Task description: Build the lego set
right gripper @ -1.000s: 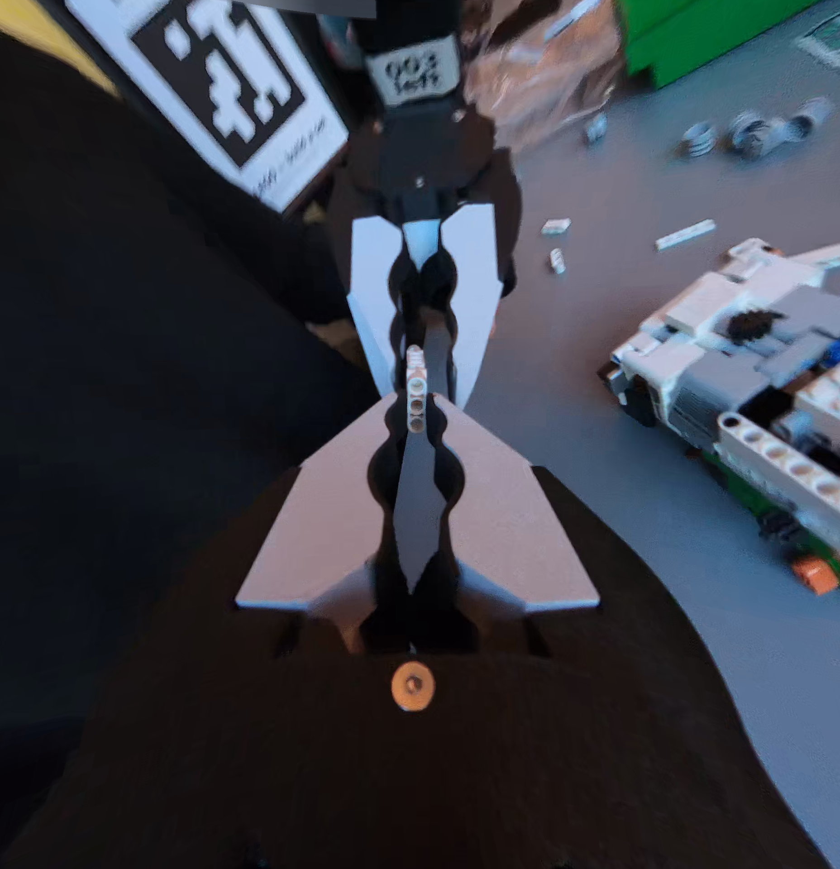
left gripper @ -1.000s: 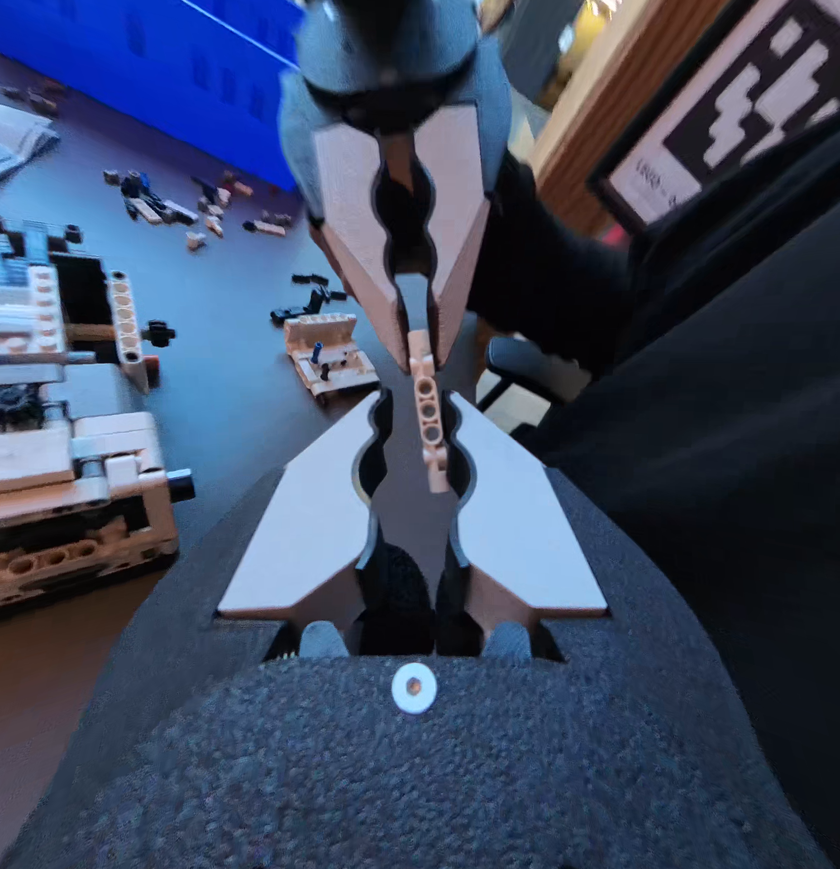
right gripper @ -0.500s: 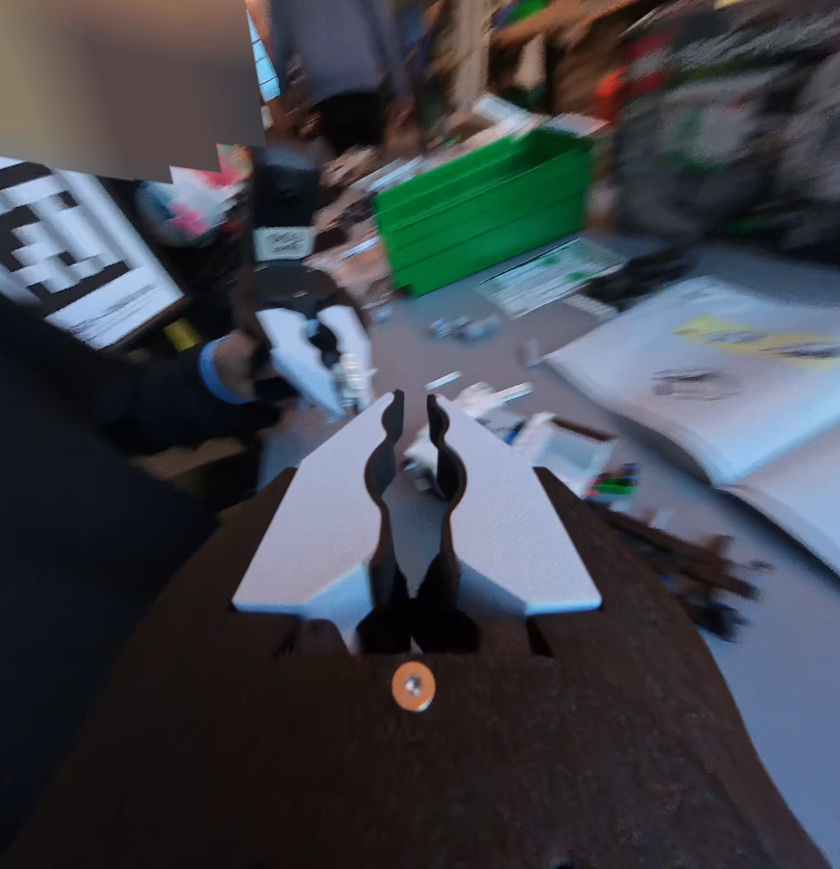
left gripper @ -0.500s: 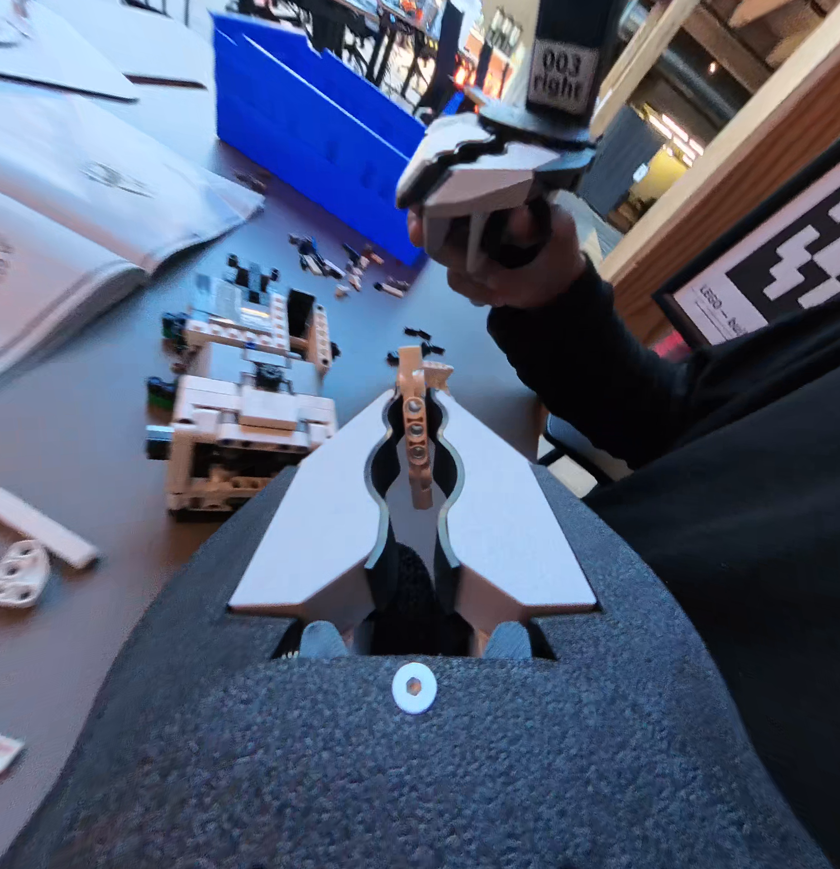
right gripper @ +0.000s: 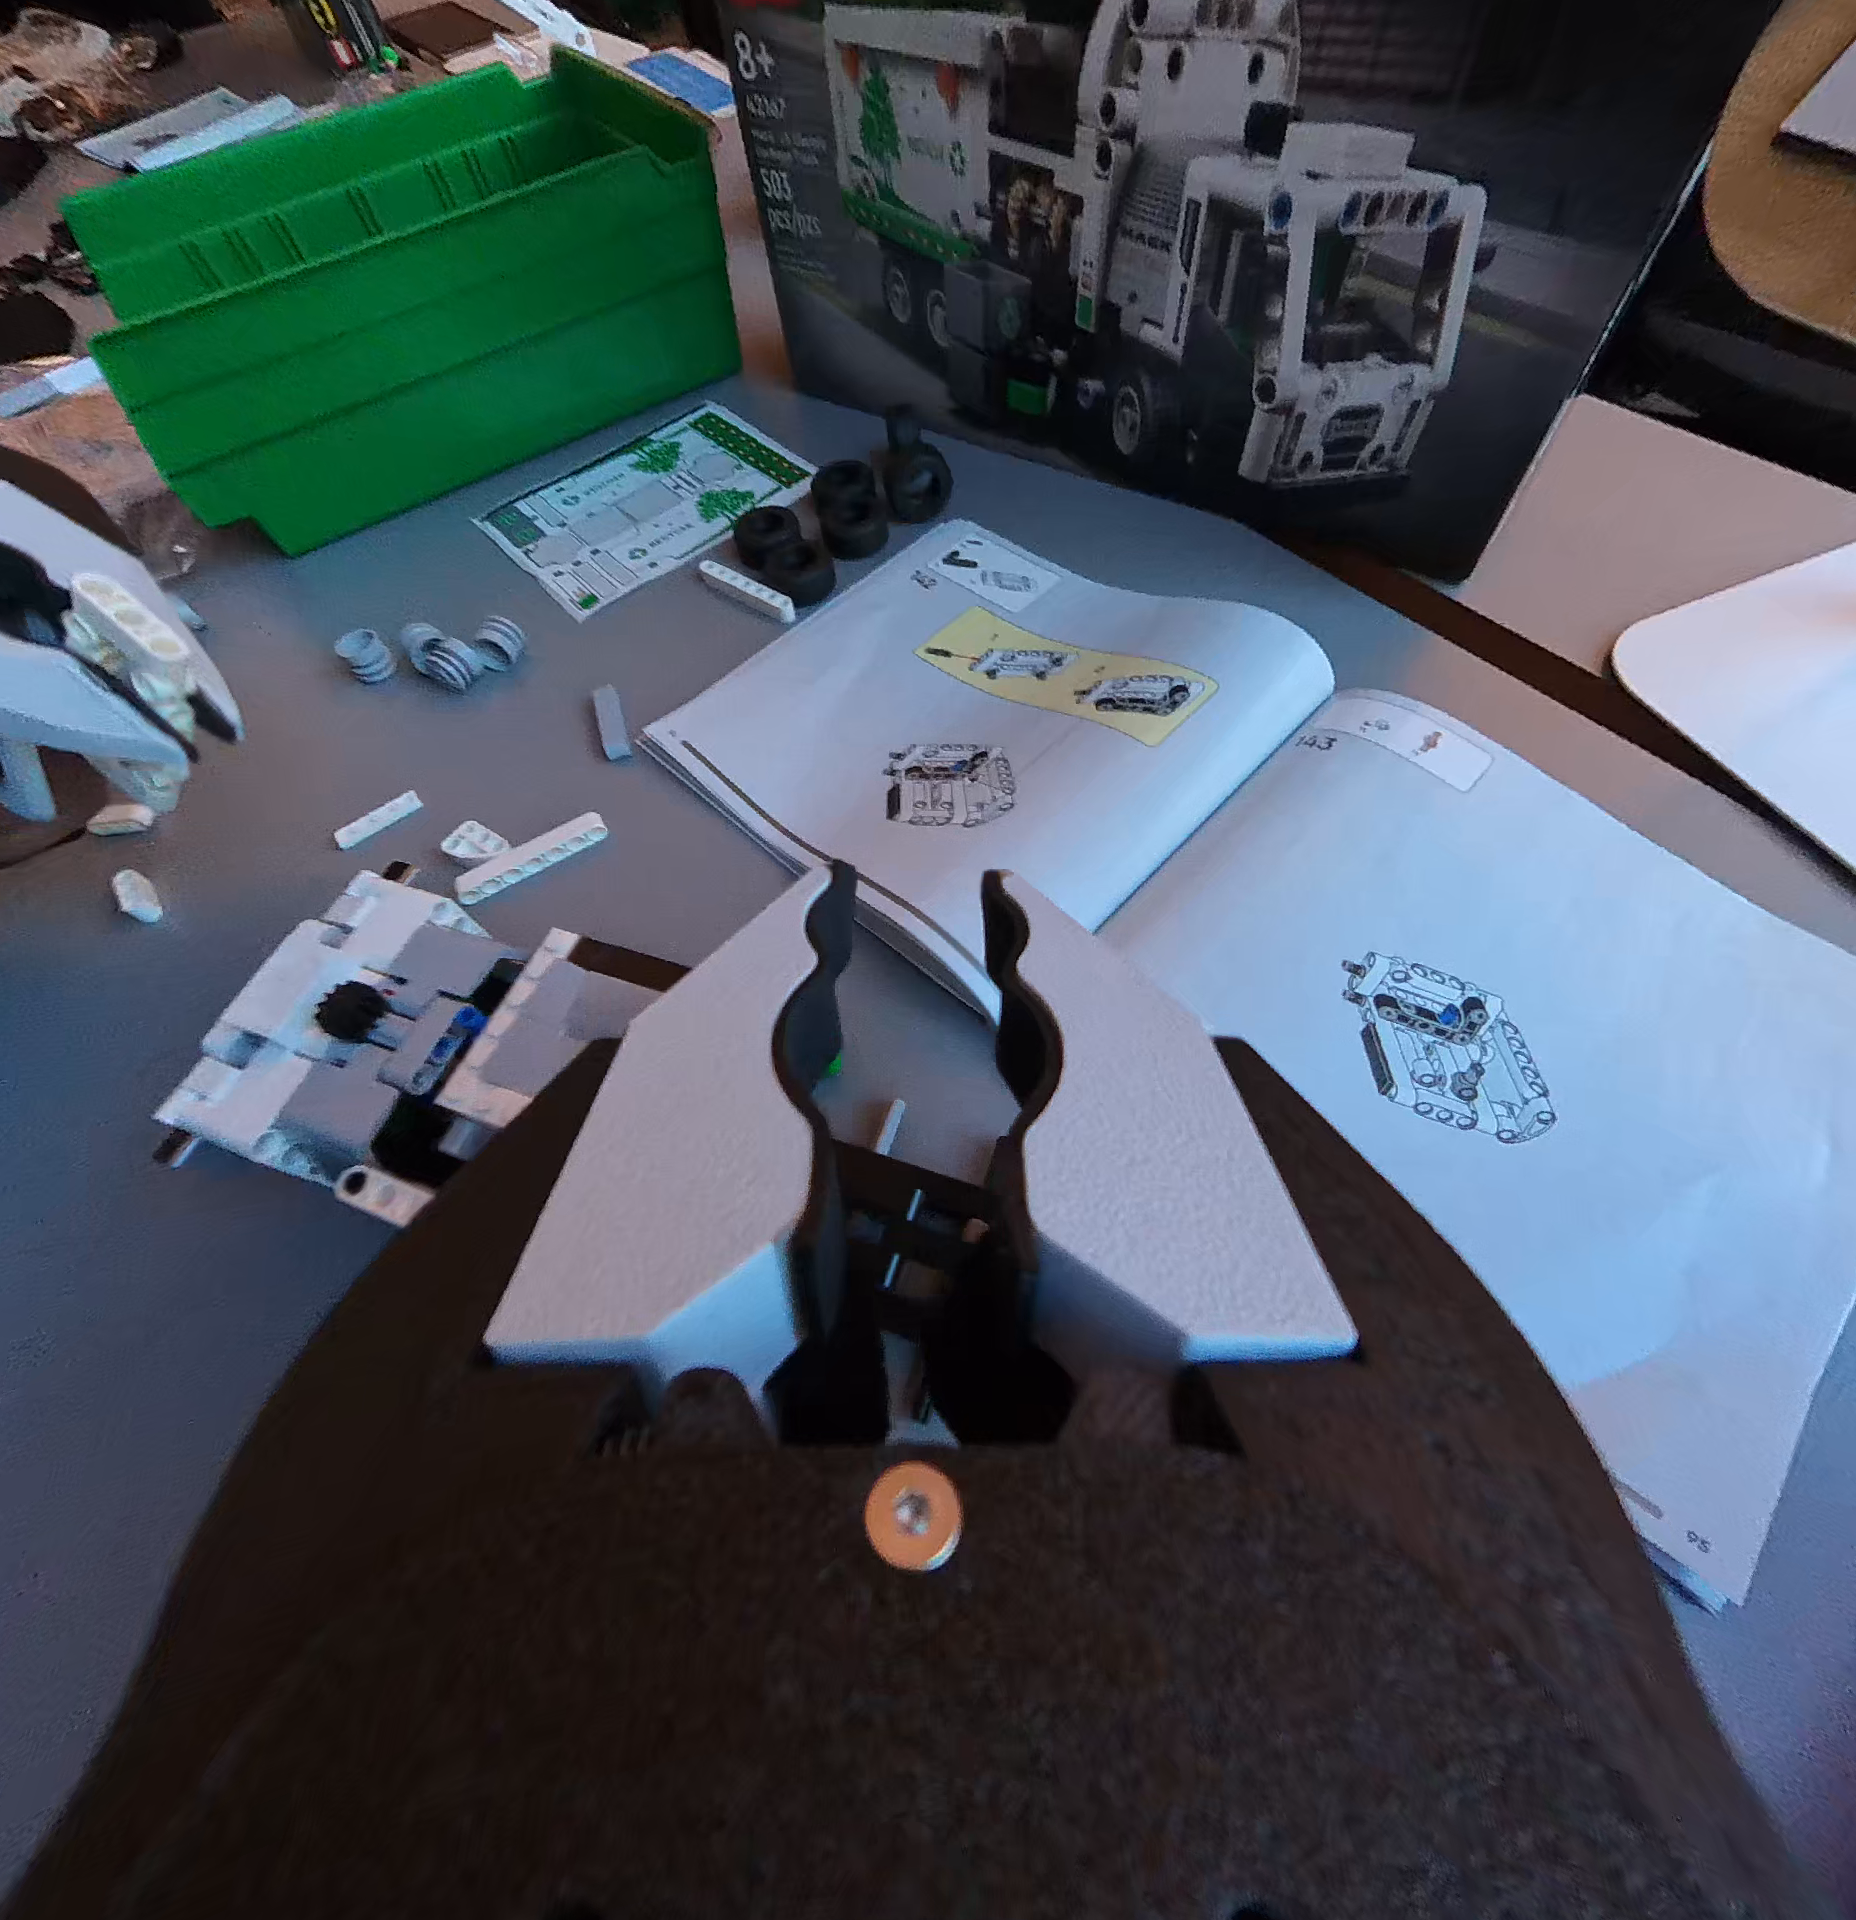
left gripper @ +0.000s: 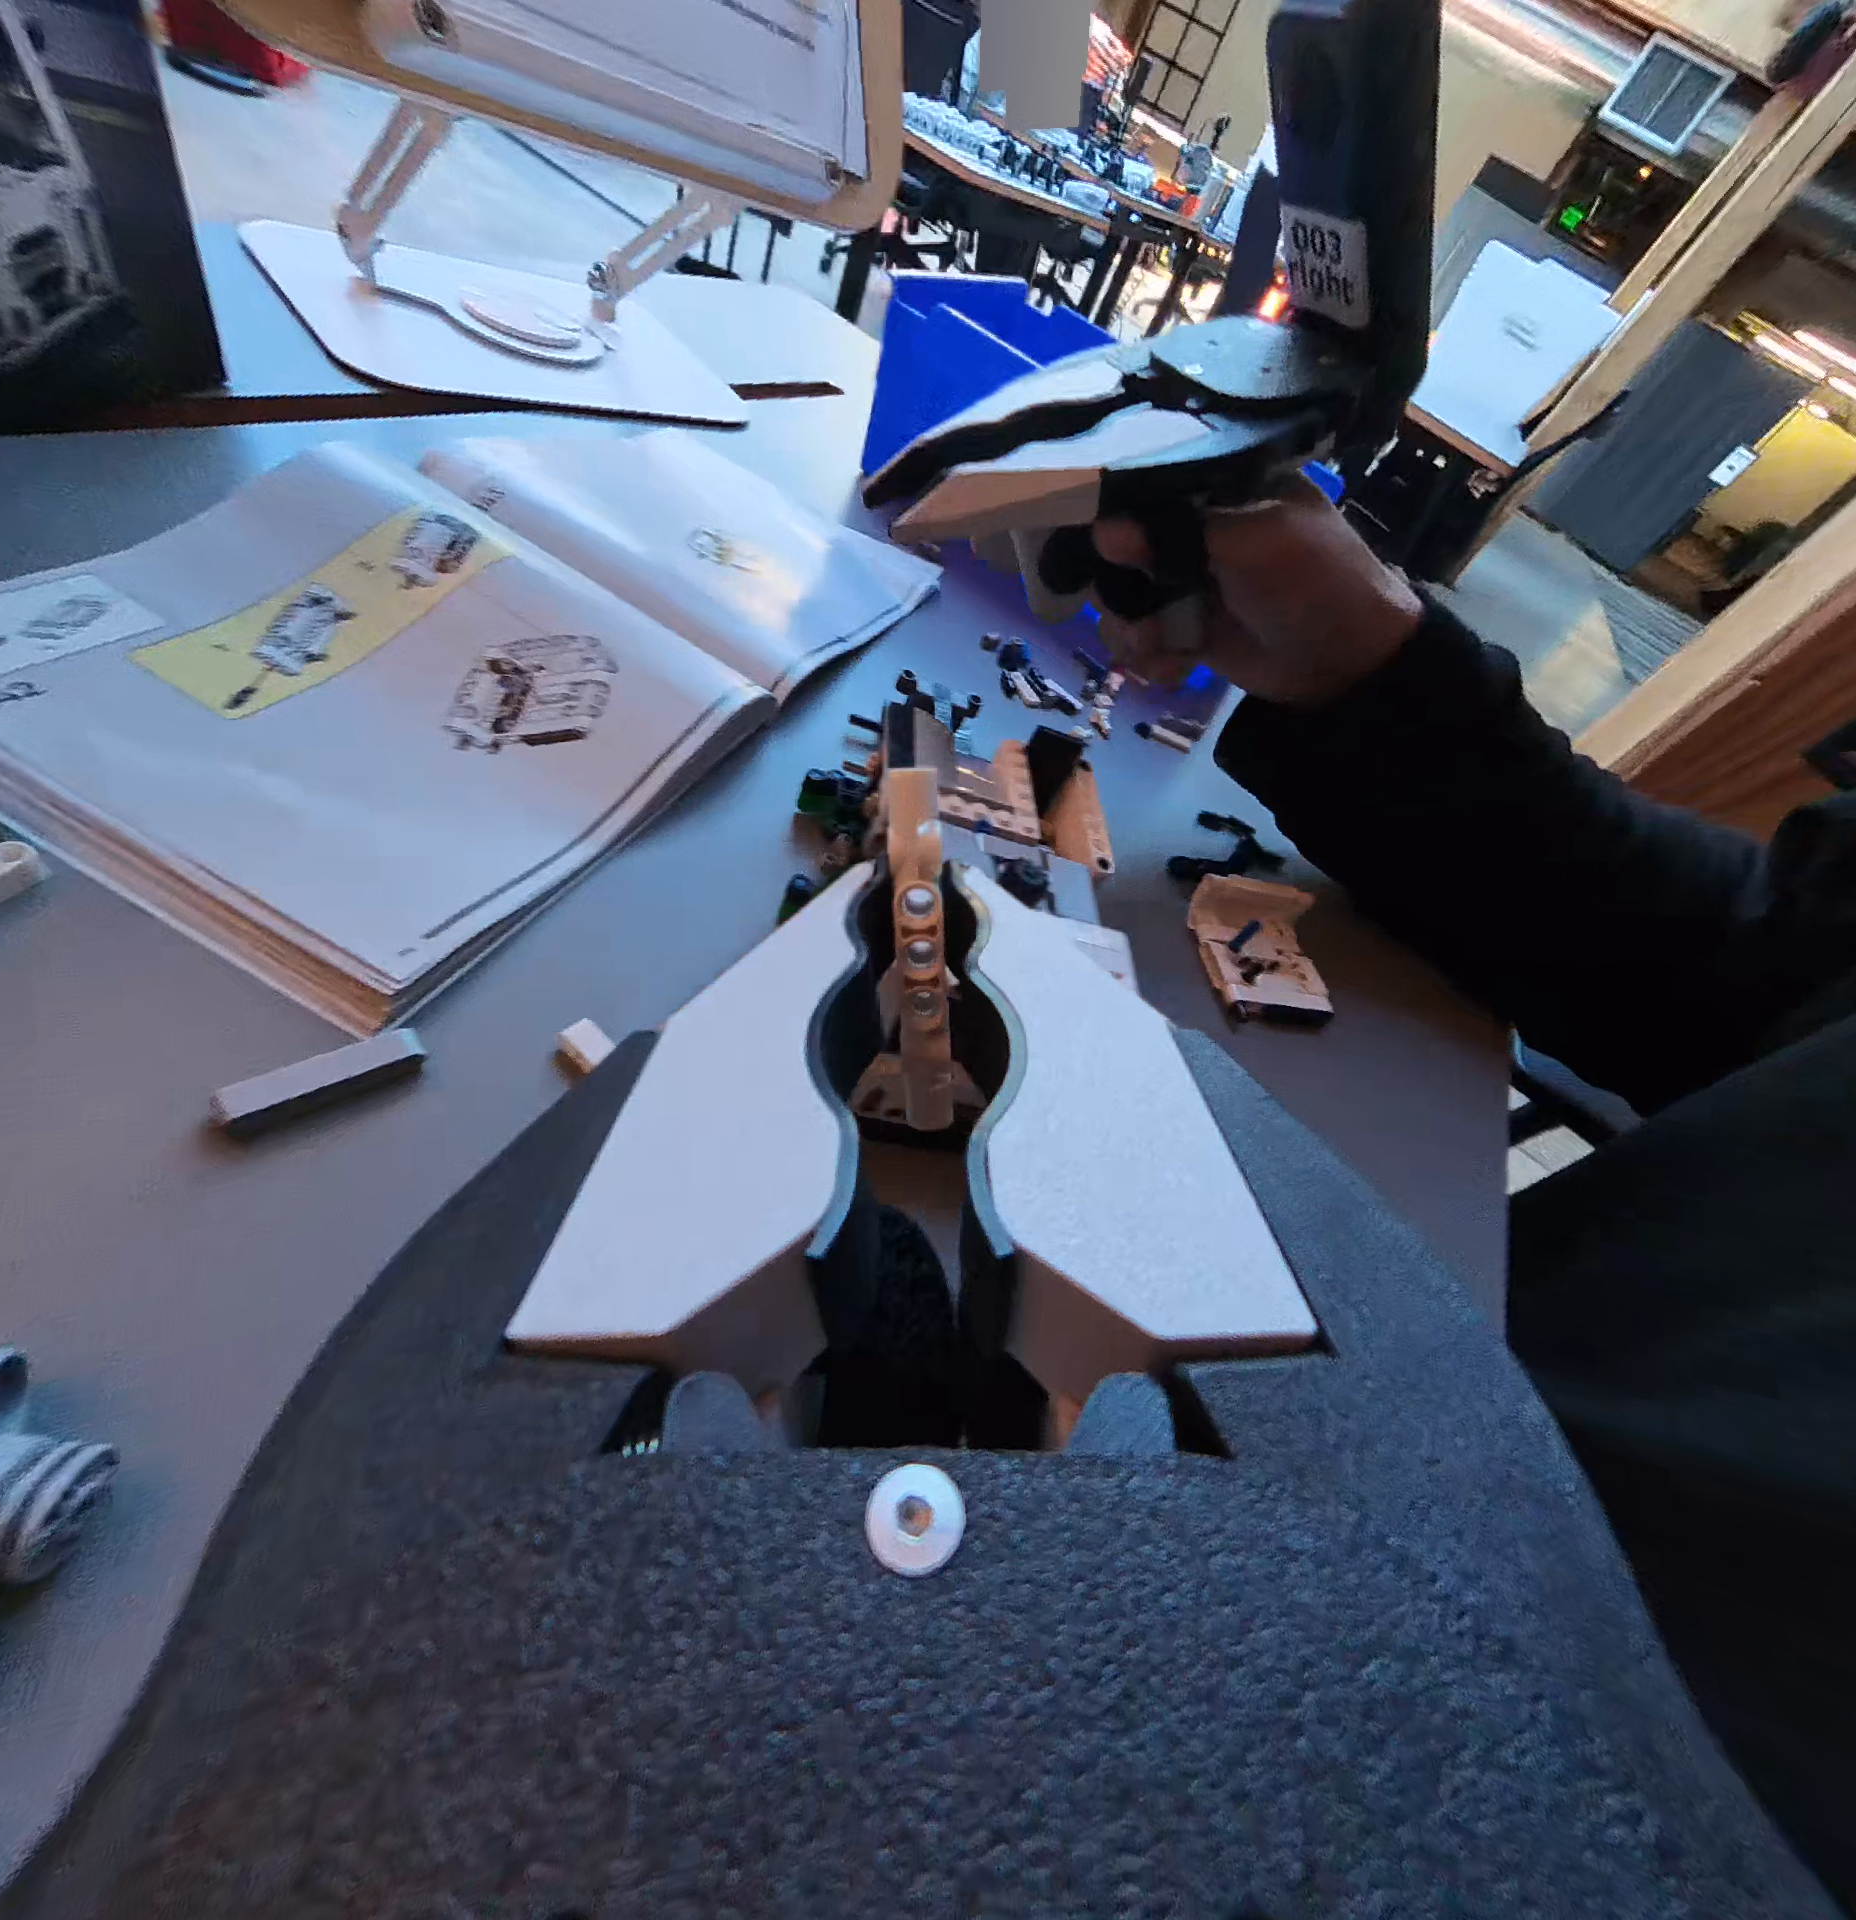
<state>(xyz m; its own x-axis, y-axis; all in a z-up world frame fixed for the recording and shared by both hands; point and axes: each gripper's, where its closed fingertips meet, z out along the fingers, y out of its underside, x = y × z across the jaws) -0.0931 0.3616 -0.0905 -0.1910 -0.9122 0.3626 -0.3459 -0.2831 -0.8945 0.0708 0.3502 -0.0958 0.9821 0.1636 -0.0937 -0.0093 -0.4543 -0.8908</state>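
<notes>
While your left claw is clamped on the pale beam, keep that grip square: the beam stands on edge between the wavy black pads, its row of round holes facing the camera, and a smooth hard plastic strip like this will likely pivot if you press it sideways. Your right claw hangs with its fingers apart and nothing between them, raised above the counter, so it is free to steady the model. I would bring the beam down end first, line its holes up with the pins on the half-built truck body, and brace that body with the free claw before pushing, since it rests loose on the slick grey surface.

Just beyond the left claw lies that same blocky white and grey assembly, studded and angular, with a black toothed gear on top in the right wrist view. Beside it the open instruction booklet lies flat, its glossy pages curling at the spine. Loose pale beams, ribbed grey hubs and matte black tyres are scattered farther off, near the ridged green bin and the upright set box.
</notes>
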